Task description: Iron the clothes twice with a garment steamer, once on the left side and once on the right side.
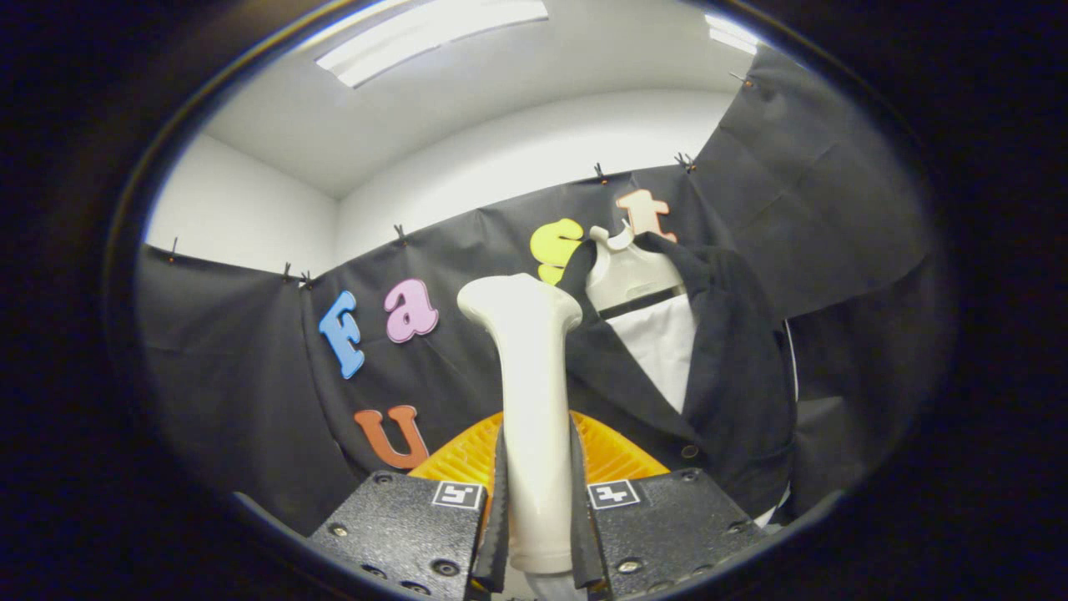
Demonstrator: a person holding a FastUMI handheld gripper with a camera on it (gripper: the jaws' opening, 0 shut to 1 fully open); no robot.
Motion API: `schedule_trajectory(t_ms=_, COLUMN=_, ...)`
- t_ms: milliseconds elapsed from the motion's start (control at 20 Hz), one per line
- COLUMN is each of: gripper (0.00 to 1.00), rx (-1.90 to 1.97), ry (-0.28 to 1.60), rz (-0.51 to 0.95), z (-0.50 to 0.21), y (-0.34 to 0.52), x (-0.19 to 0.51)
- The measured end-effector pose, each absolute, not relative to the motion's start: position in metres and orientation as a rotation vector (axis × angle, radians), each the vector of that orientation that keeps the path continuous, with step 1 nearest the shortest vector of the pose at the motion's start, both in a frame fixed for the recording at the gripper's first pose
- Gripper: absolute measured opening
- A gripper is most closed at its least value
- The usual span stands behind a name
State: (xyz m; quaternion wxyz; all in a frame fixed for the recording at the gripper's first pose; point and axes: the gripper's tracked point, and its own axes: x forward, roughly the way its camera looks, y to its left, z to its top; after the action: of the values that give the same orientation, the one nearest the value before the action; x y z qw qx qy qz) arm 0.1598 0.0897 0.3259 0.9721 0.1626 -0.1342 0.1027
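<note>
**Steamer gripped upright, jacket hanging just beyond and to the right**

Black cloth lines the booth wall (250,351), with white walls and a lit ceiling panel (425,33) seen above it. Against that cloth a dark jacket (734,367) is hung on a pale hanger (626,275), open at the front so that a white lining or shirt panel (663,342) is shown between the lapels.

The claw (538,517) is pinched on the garment steamer (534,417): both fingers are pressed against the sides of its pale handle, which stands upright between them with its long axis running up and away from the claw. The flared head is seen at the top, level with the jacket's collar. An orange ribbed part (617,455) is glimpsed behind the handle, just above the claw body; what it belongs to cannot be told.

The jacket lies ahead of the claw and off to the right of the steamer, its length hanging vertically, roughly parallel to the handle. Whether the head touches the lapel cannot be judged; they overlap at the collar. The coming move is judged to turn on this offset: the head would need to be carried rightward onto the fabric and drawn along the garment's length on one side.
</note>
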Motion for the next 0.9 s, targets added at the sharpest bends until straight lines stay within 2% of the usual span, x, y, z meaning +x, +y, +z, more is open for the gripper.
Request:
schedule_trajectory(t_ms=250, gripper=0.33, rx=0.223, ry=-0.304, rz=0.118, z=0.332, y=0.062, x=0.185)
schedule_trajectory(t_ms=550, gripper=0.32, rx=0.114, ry=-0.269, rz=0.017, z=0.307, y=0.057, x=0.214)
schedule_trajectory(t_ms=900, gripper=0.33, rx=0.031, ry=-0.216, rz=-0.026, z=0.274, y=0.067, x=0.225)
